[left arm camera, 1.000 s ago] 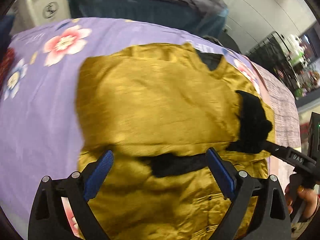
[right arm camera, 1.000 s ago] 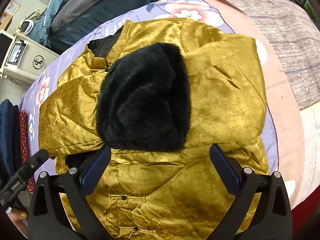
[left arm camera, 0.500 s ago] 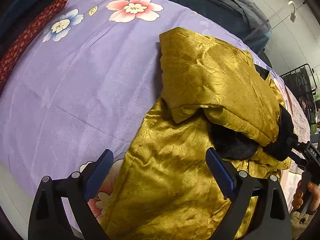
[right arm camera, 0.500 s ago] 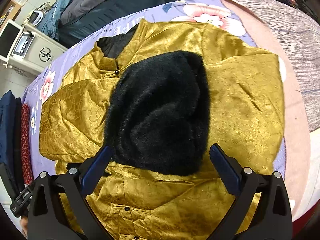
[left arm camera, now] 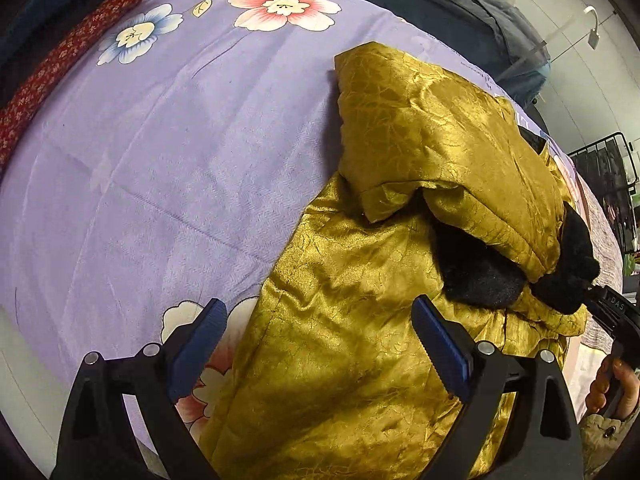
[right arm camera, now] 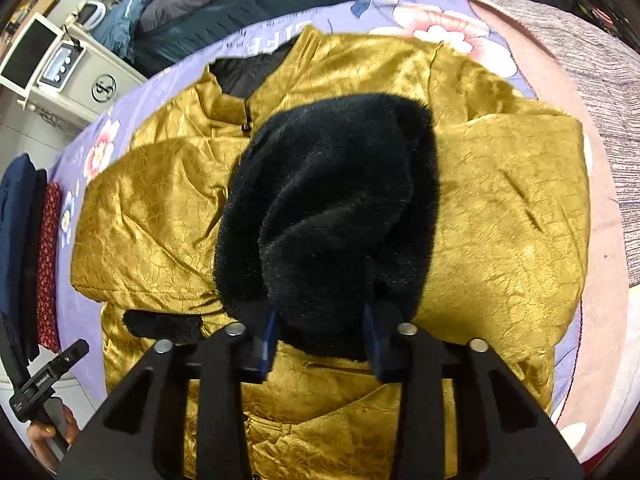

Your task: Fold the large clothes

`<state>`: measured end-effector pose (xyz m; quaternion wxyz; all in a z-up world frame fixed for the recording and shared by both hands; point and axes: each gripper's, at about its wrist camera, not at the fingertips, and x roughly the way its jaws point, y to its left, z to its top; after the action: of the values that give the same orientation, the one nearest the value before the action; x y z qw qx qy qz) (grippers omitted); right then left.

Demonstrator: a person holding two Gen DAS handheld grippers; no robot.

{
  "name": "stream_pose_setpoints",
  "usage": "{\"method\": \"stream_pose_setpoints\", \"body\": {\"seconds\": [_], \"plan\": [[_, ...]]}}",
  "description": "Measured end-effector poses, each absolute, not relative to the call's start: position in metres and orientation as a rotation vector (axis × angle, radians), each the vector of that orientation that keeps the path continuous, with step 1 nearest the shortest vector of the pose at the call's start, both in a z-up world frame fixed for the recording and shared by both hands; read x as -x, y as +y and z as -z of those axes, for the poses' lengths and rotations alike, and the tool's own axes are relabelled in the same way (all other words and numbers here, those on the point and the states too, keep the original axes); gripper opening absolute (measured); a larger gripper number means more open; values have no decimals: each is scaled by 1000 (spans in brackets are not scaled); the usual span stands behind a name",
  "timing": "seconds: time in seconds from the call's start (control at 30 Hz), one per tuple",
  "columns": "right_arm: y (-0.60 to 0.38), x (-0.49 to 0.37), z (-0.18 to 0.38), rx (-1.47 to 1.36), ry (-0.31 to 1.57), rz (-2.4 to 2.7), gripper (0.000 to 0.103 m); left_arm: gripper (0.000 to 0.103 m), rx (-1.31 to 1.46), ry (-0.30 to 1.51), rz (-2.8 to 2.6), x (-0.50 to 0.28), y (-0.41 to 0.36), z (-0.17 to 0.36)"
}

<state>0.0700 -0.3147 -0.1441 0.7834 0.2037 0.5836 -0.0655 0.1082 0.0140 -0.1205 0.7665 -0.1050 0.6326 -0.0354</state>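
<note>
On lilac floral blanket [left arm camera: 168, 168]: gold jacket [left arm camera: 360, 344] | left gripper [left arm camera: 320, 344] fingers wide | right gripper [right arm camera: 320, 340] fingers closing on black fur cuff [right arm camera: 332, 216]

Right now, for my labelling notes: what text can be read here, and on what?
"DAS": finger of the right gripper, jaws closing on black fur.
"LIFE", upside down, uncertain: purple blanket.
White label, left gripper: too small.
Round emblem, white appliance: unreadable.
</note>
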Motion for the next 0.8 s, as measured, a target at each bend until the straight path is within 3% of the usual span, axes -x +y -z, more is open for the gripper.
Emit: {"method": "stream_pose_setpoints", "body": {"seconds": [0.2, 0.3, 0.47, 0.6, 0.8], "plan": [[-319, -67, 122, -316, 1205, 206, 29, 91, 201, 1345, 99, -120, 6, 111], [-330, -68, 144, -360, 1356, 213, 48, 91, 166, 1326, 123, -131, -4, 104], [-353, -52, 119, -427, 1236, 323, 70, 91, 80, 1251, 155, -154, -23, 83], [-352, -56, 91, -359, 1140, 337, 70, 91, -47, 1213, 203, -173, -60, 77], [-295, -86, 106, -125, 1216, 120, 70, 93, -248, 1298, 308, -184, -125, 114]]}}
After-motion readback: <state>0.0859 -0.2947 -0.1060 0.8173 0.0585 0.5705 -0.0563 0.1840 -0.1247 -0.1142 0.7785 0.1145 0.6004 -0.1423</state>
